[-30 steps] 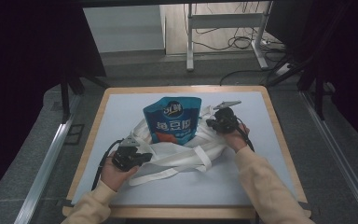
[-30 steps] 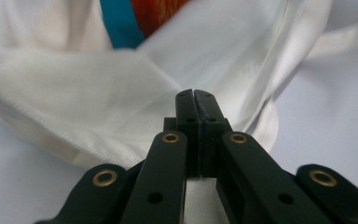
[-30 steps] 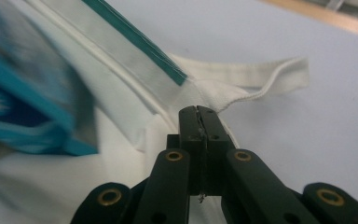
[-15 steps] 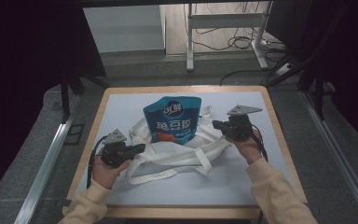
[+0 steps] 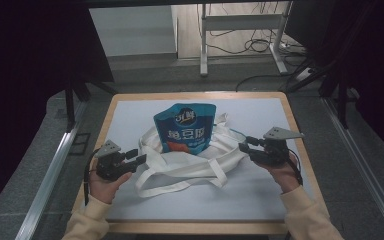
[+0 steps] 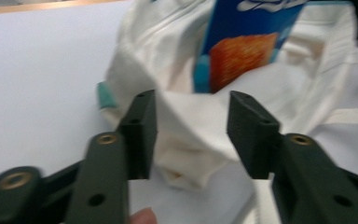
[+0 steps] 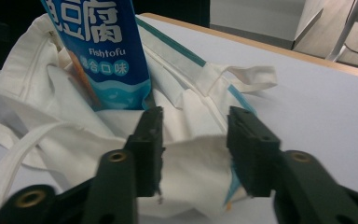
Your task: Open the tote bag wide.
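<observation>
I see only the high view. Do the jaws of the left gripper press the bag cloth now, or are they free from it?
Observer: Free. In the left gripper view the left gripper has just been opening. A fold of the bag lies between its jaws, but the pads do not press on it.
Operator: And the right gripper?
Observer: The same. The right gripper has just been opening, and the bag's edge sits loose between its jaws.
Operator: Is there Latin lettering on the pouch?
Observer: Yes, the right gripper view shows "Fishtofu" on the pouch.
</observation>
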